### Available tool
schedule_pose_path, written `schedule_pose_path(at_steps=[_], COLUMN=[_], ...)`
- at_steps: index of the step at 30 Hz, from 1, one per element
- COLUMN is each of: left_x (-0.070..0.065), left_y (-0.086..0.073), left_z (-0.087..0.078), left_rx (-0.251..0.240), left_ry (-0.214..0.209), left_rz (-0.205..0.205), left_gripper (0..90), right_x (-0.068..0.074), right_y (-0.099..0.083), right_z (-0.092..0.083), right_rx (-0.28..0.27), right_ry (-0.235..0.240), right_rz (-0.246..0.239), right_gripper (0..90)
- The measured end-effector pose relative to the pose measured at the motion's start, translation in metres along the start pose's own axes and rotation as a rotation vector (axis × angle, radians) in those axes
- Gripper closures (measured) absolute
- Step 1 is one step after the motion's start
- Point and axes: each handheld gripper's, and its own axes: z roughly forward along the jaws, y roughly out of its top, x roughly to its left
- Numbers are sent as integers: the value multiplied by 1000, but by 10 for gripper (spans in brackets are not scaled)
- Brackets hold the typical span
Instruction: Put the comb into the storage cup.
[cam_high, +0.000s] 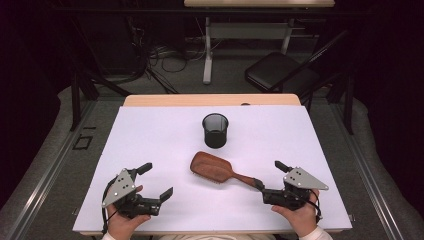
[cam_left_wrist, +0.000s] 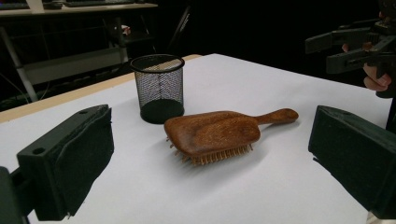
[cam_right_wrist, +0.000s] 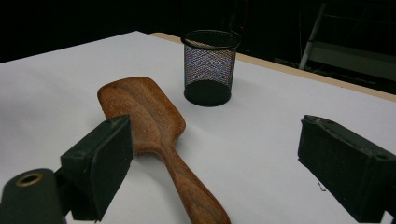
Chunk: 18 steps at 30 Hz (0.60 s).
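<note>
Wooden paddle hairbrush (cam_high: 214, 169) lies bristles-down beside round black mesh cup (cam_high: 215, 130).

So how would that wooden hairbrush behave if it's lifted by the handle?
The hairbrush looks like solid wood, so probably stiff, with no flex. Its head is far broader than the thin handle, so it would likely droop head-down in a loose grip. The polished wood may be a bit slippery. Lying bristles-down, it seems unlikely to roll.

Wooden hairbrush (cam_left_wrist: 212, 134) bristles down, mesh cup (cam_left_wrist: 158, 87) behind, left tool (cam_left_wrist: 210, 158) open wide
</note>
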Motion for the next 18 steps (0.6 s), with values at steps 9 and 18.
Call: schedule_pose_path(at_steps=[9,18], left_x=[2,3], left_y=[-2,-6], left_z=[3,6], left_rx=[-2,9], left_ry=[-6,-31], left_rz=[-8,-15], left_gripper=[4,4], right_x=[1,-2], right_y=[-1,0], right_z=[0,6], right_rx=[9,57], right_ry=[9,-4], right_rz=[-16,-22], right_gripper=[105,106])
